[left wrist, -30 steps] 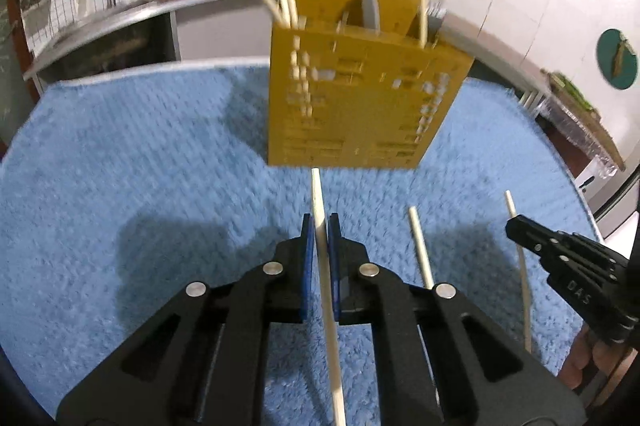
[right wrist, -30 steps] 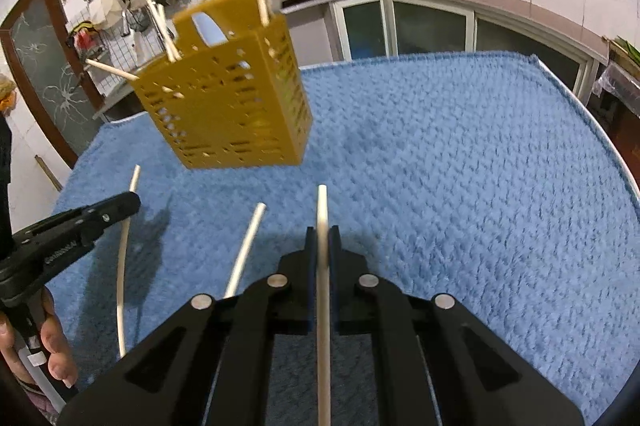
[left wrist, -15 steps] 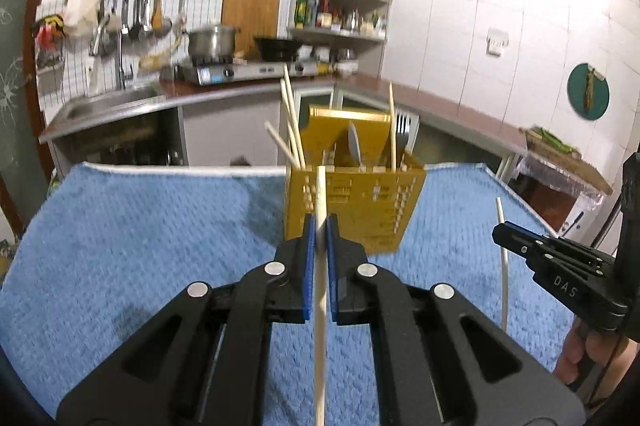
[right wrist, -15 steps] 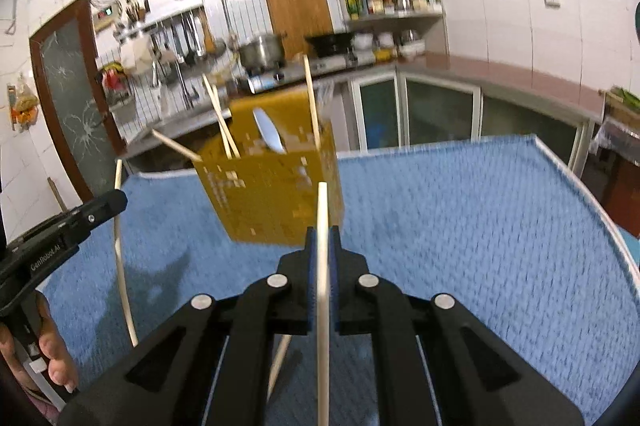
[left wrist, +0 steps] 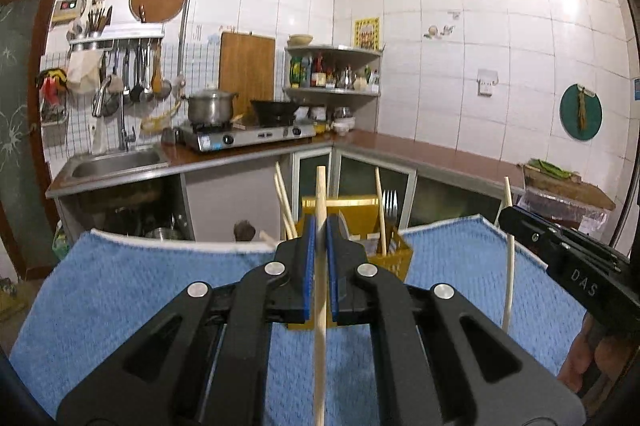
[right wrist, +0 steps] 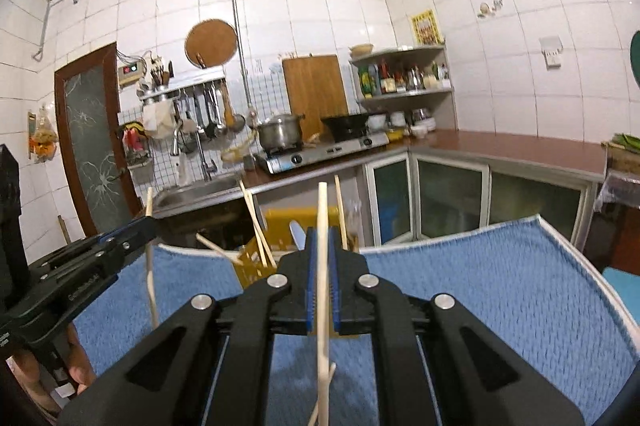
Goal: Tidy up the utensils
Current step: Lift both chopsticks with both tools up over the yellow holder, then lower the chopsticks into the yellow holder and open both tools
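Both claws raised, each holding a chopstick

The left claw (left wrist: 319,226) grips one chopstick (left wrist: 320,338) upright; the right claw (right wrist: 322,238) clamps another chopstick (right wrist: 323,306). Just beyond both stands the yellow caddy (left wrist: 394,254) on the blue-clothed worktop (left wrist: 120,290), holding chopsticks, a fork (left wrist: 389,202) and a spoon (right wrist: 297,232).

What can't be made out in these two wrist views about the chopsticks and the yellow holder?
- Left wrist view: the left gripper hides most of the yellow utensil holder.
- Both views: the lower ends of the held chopsticks run off the bottom edge.
- Right wrist view: the right gripper covers the holder's front; the fork inside is blurred.
- Holder's base contact with the blue cloth is unseen.
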Demonstrator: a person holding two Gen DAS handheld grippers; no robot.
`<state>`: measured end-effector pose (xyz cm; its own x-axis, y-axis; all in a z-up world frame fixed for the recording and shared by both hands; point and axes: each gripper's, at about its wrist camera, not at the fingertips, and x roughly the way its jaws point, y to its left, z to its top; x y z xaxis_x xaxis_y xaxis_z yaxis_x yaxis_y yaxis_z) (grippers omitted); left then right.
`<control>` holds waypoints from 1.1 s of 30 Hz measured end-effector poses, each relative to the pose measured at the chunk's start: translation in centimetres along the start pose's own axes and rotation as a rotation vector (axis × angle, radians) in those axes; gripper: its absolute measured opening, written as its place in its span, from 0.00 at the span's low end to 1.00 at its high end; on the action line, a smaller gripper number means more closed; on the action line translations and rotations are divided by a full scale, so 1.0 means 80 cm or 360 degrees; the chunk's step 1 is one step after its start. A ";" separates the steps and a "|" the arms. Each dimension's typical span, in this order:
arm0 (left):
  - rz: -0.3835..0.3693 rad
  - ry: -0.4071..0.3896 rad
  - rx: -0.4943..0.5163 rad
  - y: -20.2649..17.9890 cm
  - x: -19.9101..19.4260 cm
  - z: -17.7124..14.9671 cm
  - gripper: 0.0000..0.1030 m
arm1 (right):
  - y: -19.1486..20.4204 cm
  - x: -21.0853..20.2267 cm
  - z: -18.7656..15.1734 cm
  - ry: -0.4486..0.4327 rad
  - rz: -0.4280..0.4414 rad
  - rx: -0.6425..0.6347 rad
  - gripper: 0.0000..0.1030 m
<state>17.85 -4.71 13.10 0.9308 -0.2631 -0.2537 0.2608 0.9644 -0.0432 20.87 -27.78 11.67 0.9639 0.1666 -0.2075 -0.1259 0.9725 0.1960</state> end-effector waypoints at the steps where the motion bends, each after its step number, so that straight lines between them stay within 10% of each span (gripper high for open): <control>1: 0.0001 -0.0020 0.0003 -0.001 0.001 0.005 0.04 | 0.001 0.000 0.006 -0.0023 0.0008 0.0000 0.06; 19: 0.0076 -0.0434 -0.0068 -0.001 0.089 0.132 0.04 | 0.019 0.080 0.108 -0.0535 0.0108 0.0036 0.06; 33: 0.0129 -0.0392 -0.0079 -0.002 0.187 0.070 0.04 | 0.003 0.160 0.064 -0.0491 0.0063 0.0001 0.06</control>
<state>33.18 -8.94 14.75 0.9840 -0.1775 -0.0157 0.1756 0.9811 -0.0814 34.35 -26.21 13.96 0.9840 0.1469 0.1009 -0.1646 0.9661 0.1989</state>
